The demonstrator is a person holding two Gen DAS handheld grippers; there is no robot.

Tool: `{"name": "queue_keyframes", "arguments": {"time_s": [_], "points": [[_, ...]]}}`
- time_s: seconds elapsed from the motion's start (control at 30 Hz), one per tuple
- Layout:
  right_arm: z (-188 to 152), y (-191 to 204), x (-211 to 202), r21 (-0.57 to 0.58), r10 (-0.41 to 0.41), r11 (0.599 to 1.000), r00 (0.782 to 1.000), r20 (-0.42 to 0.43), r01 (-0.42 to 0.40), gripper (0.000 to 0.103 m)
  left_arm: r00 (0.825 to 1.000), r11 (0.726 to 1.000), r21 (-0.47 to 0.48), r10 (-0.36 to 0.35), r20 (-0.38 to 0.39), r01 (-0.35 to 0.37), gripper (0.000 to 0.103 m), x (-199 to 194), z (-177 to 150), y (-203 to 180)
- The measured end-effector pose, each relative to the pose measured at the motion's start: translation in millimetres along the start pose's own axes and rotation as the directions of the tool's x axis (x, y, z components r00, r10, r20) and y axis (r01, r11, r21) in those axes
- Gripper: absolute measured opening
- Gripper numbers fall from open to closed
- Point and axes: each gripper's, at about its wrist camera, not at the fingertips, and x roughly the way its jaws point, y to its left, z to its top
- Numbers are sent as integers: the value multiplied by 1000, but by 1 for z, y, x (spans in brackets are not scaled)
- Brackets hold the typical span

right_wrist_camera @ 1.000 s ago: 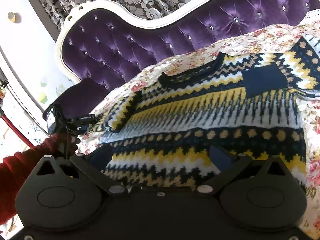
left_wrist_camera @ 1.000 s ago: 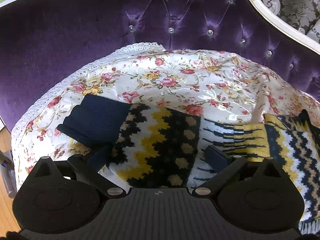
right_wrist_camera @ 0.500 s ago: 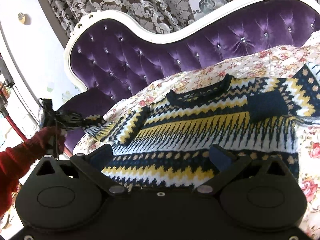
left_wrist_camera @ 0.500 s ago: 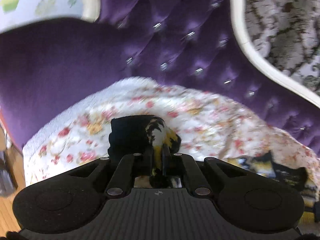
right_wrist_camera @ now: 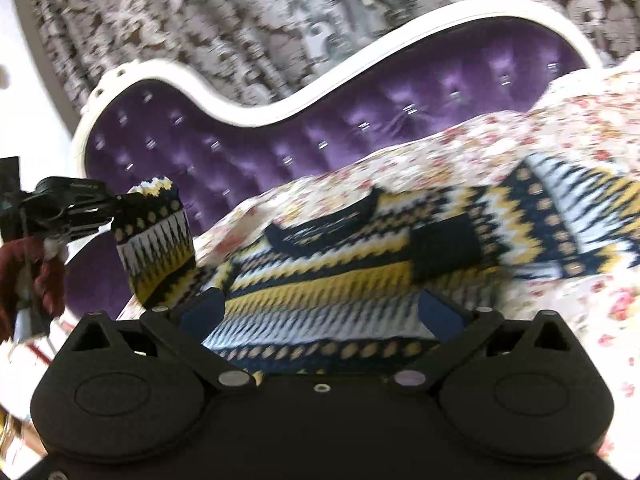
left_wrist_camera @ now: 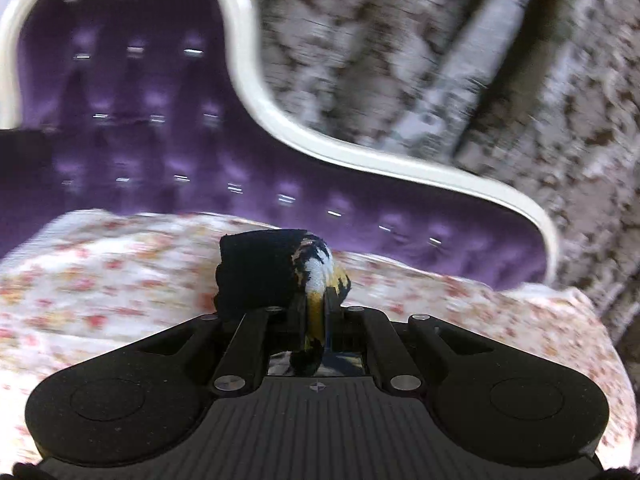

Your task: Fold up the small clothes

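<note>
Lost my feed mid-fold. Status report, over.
Left gripper shut on sweater sleeve, lifted off floral cover. Right gripper open above sweater. Other sleeve already folded across chest. Nothing in the way.

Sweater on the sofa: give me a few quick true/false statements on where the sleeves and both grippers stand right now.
1. The left gripper is shut on the sweater's sleeve. True.
2. That sleeve lies flat on the floral cover. False: its cuff end is lifted clear of the cover.
3. The right gripper is clamped on the sweater's hem. False: its jaws stand wide open over the sweater, gripping nothing.
4. The other sleeve is folded across the body, its dark cuff resting on the chest. True.
5. The sofa is green leather. False: it is purple tufted velvet with a white frame.
</note>
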Motion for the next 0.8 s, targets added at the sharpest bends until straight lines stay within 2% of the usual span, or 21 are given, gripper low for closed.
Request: {"name": "queue_keyframes", "arguments": {"time_s": [0.1,0.33,0.4,0.43,0.47,0.53,0.6,0.67,0.73,0.8], "points": [[8,-12,-6,38,-48,998,998,28,47,103,999,999,20,-48,-23,48,8,22,-15,-35],[18,-33,-14,125,-92,988,994,57,85,103,987,990,46,-129,-93,134,10,65,-60,-88],[19,-36,-15,146,-105,985,993,55,96,103,981,985,68,-152,-119,160,25,73,-72,-99],[20,-38,-16,152,-111,983,992,58,102,103,979,982,82,-160,-124,171,41,74,-75,-104],[20,-39,-16,161,-120,981,991,64,109,103,978,978,101,-168,-127,181,48,75,-79,-109],[22,-41,-16,172,-129,978,989,70,115,103,973,968,138,-190,-127,207,50,74,-83,-117],[23,-43,-17,171,-138,977,988,75,124,103,971,961,163,-205,-122,223,56,69,-85,-121],[23,-43,-16,162,-154,977,985,74,141,103,974,958,183,-204,-97,219,67,61,-83,-117],[23,-45,-15,168,-153,976,986,65,140,103,984,965,194,-168,-56,176,69,51,-80,-104],[22,-45,-14,172,-152,975,987,58,140,103,994,974,198,-102,-41,108,70,50,-78,-87]]}}
